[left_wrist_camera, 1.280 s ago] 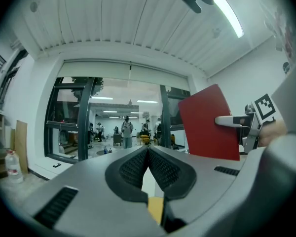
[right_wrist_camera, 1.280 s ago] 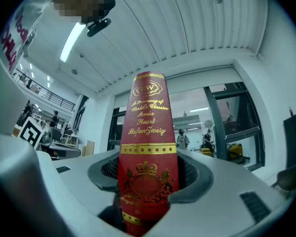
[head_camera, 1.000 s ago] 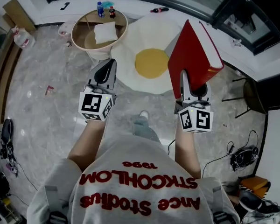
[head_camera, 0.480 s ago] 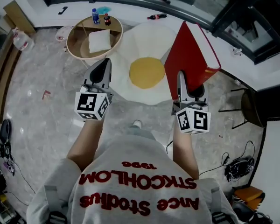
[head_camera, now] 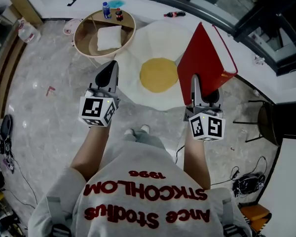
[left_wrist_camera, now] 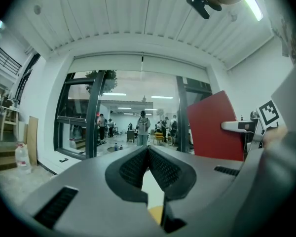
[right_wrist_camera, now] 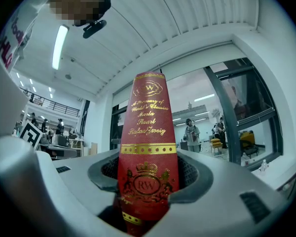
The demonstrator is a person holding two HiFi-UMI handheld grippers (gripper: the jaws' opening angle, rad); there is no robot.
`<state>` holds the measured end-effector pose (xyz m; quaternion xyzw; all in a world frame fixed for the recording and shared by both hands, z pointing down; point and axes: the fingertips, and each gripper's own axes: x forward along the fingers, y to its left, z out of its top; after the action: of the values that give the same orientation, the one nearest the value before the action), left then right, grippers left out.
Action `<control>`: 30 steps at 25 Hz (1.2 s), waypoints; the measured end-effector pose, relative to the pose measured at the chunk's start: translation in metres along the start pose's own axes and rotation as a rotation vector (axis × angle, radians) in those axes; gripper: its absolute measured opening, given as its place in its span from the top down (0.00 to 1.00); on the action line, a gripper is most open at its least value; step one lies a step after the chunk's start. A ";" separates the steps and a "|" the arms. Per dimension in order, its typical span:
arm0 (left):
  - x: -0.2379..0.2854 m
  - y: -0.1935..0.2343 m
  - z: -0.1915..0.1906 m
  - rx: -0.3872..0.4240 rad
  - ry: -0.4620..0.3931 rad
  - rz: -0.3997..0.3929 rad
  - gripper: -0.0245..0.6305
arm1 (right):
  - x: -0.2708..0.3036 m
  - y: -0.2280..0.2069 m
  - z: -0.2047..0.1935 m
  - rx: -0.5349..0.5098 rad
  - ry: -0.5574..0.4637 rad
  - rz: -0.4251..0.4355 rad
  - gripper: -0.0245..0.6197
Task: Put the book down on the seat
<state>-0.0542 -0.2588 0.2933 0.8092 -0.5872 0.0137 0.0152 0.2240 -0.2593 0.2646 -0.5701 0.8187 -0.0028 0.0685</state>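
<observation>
A red hardback book with gold lettering on its spine stands upright in my right gripper, whose jaws are shut on its lower spine. It hangs above the right edge of a fried-egg-shaped seat cushion, white with a yellow centre, lying on the floor. My left gripper is held level at the cushion's left edge; in the left gripper view its pads meet with nothing between them. The book shows at the right of that view.
A round wooden side table with a white cushion and two bottles stands at the back left. A bottle lies on the white ledge behind. A dark chair stands right. Cables lie on the marble floor.
The head view has shifted slightly as the person steps; both grippers keep their pose, the book still upright in the right one.
</observation>
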 end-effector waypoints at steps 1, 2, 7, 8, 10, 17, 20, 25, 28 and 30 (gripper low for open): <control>0.001 0.000 0.000 -0.001 0.002 -0.001 0.94 | 0.002 -0.001 -0.002 0.005 0.004 -0.004 0.55; 0.002 0.001 0.000 0.001 0.003 -0.004 0.94 | 0.004 -0.001 -0.004 0.008 0.008 -0.007 0.55; 0.007 0.007 0.006 0.023 -0.012 -0.029 0.94 | 0.010 0.006 -0.001 -0.004 0.005 -0.008 0.55; 0.010 0.008 0.008 0.022 -0.016 -0.033 0.94 | 0.010 0.006 0.003 -0.012 0.000 -0.008 0.55; 0.017 0.005 0.013 0.022 -0.027 -0.043 0.94 | 0.010 0.001 0.013 -0.028 -0.011 -0.013 0.55; 0.038 -0.004 0.021 0.027 -0.053 -0.109 0.94 | 0.017 -0.009 0.018 -0.025 -0.014 -0.040 0.55; 0.045 -0.008 0.019 0.010 -0.072 -0.151 0.94 | 0.023 -0.010 0.011 -0.015 -0.001 -0.039 0.55; 0.058 -0.003 0.005 0.011 -0.059 -0.157 0.94 | 0.035 -0.010 -0.006 -0.010 0.033 -0.045 0.55; 0.068 0.002 0.000 0.003 -0.055 -0.152 0.94 | 0.043 -0.011 -0.012 0.000 0.045 -0.045 0.55; 0.074 0.004 -0.004 0.001 -0.050 -0.151 0.94 | 0.047 -0.013 -0.017 0.007 0.051 -0.046 0.55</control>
<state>-0.0347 -0.3297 0.3000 0.8513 -0.5246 -0.0072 0.0010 0.2181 -0.3087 0.2775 -0.5883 0.8068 -0.0220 0.0494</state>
